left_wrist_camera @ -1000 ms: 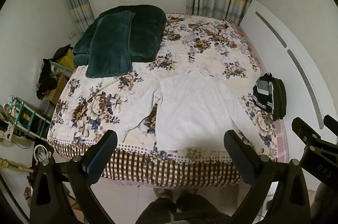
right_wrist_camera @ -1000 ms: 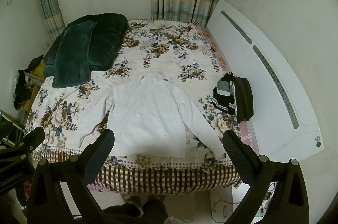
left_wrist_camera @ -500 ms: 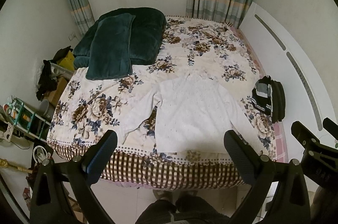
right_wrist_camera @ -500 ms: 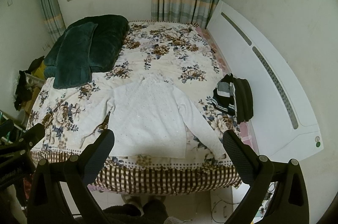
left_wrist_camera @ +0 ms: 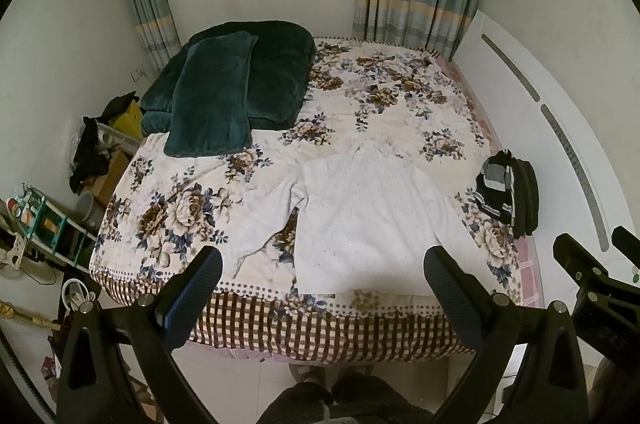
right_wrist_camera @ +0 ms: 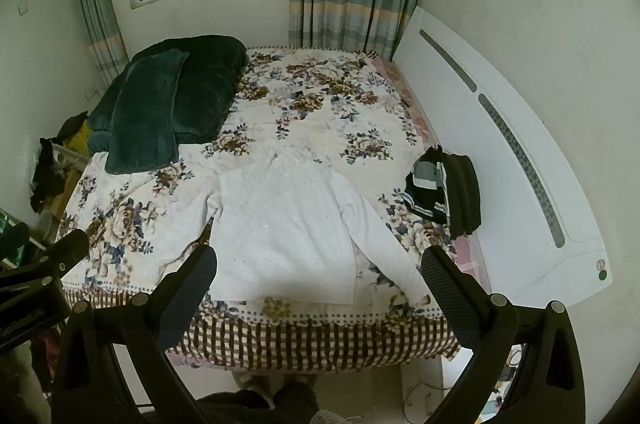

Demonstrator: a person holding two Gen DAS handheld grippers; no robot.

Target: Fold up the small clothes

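Left gripper (left_wrist_camera: 322, 274): I hold it above the foot of the bed, fingers spread wide, nothing between them.
Right gripper (right_wrist_camera: 320, 272): same height, likewise spread wide and empty; its frame shows at the right edge of my left view.
White sweater (right_wrist_camera: 286, 224): lies flat on the bedspread, hem toward me and just short of the near edge, neck pointing to the window; both sleeves angle outward and down.
Right sleeve cuff (right_wrist_camera: 416, 294): reaches almost to the dotted border of the spread.
Left sleeve (left_wrist_camera: 260, 228): slightly rumpled, lying beside the body of the sweater.
Bedspread (left_wrist_camera: 380, 96): floral, with a checked skirt hanging over the near edge; I see open cloth beyond the sweater's neck and to its left.
Dark folded clothes (right_wrist_camera: 444, 190): at the right edge of the bed, near the white headboard (right_wrist_camera: 500, 144), apart from the sweater.
Green blanket (left_wrist_camera: 240, 84): piled at the far left corner, well apart.
Floor clutter (left_wrist_camera: 48, 224): left of the bed.
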